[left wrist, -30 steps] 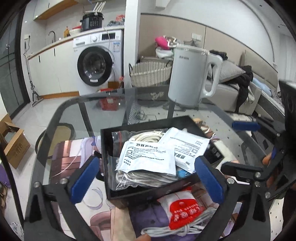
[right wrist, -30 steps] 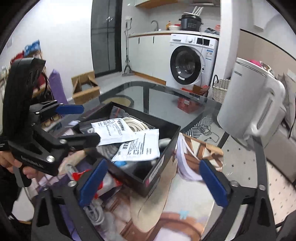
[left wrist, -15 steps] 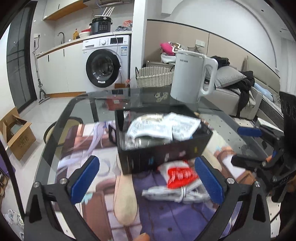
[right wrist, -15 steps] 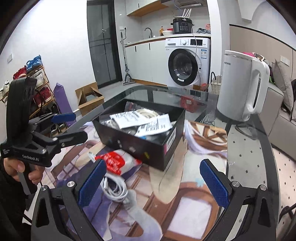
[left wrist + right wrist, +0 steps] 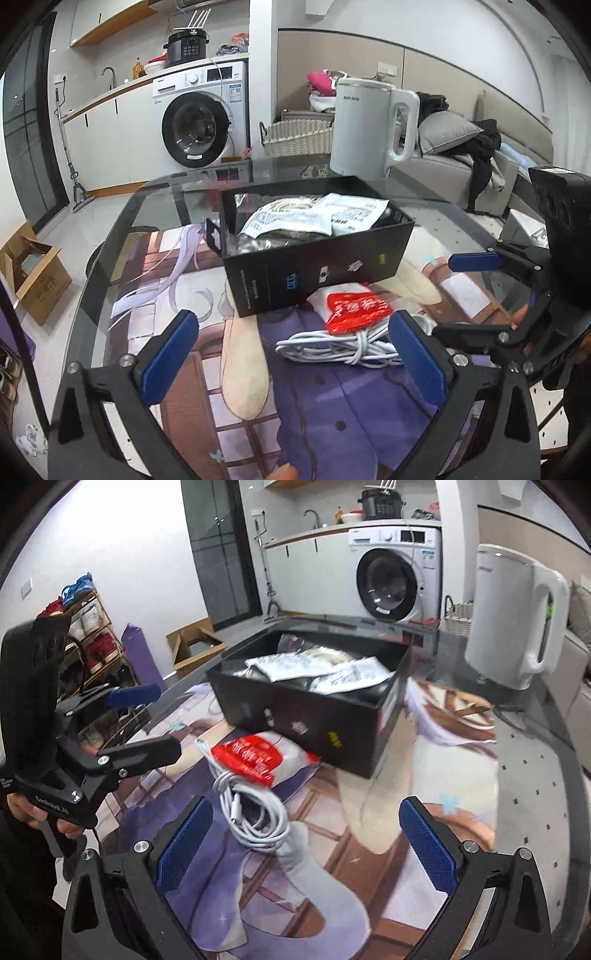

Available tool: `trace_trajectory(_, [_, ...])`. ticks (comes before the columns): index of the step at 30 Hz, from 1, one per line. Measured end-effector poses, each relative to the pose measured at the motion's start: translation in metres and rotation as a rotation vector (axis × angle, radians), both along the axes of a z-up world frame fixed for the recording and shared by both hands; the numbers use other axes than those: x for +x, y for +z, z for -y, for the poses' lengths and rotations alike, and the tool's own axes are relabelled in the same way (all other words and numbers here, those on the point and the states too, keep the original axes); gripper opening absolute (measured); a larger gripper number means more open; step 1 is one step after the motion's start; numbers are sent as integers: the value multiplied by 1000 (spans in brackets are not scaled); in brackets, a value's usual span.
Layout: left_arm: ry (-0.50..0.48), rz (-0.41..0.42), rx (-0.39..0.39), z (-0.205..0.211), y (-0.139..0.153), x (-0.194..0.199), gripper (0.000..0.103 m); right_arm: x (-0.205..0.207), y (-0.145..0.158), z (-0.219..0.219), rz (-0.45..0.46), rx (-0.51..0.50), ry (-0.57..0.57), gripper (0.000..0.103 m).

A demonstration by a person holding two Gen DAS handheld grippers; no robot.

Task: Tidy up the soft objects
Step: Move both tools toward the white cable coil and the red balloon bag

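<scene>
Red-white pouch touching black box front, white cable just beside pouch, my left claw and right claw both released, nothing gripped.

- Glass desk with a printed mat over it.
- On the mat: black box, red-and-white packet, coiled white cable.
- White kettle stands behind the box.

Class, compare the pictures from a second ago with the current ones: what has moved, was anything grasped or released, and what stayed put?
Both grippers, left gripper and right gripper, drew back from the black cardboard box, so the red-and-white packet and coiled white cable now show fully. Nothing was grasped or released; both stay open. Box, packet, cable and white electric kettle appear unmoved.
</scene>
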State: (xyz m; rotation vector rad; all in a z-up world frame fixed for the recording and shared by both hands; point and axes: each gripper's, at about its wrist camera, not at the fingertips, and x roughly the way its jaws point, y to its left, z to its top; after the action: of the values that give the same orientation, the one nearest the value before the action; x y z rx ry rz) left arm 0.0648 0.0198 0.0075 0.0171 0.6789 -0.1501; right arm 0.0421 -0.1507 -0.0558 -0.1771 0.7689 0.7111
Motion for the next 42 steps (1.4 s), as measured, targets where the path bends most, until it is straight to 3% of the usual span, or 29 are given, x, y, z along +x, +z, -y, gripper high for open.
trace_trajectory(6, [-9,-46,-6,0,-14,7,103,2,-10,-2,-13,-60,-8,102])
trace_trajectory(12, [-14,-78,15,5,-23,9,103,10,-13,8,-34,-52,-29,102])
trace_trajectory(18, [-32,-85,28,10,-24,8,103,17,-5,22,76,-86,-151,102])
trace_trajectory(22, [-10,-98,49,10,-27,11,103,27,-18,20,24,-126,-188,102])
trace_trajectory(36, [-42,-157,-28,2,-32,12,103,-10,-38,-43,-50,-141,54,102])
trace_trajectory(42, [-42,-187,-24,0,-36,14,103,-9,-30,-37,-12,-145,31,102])
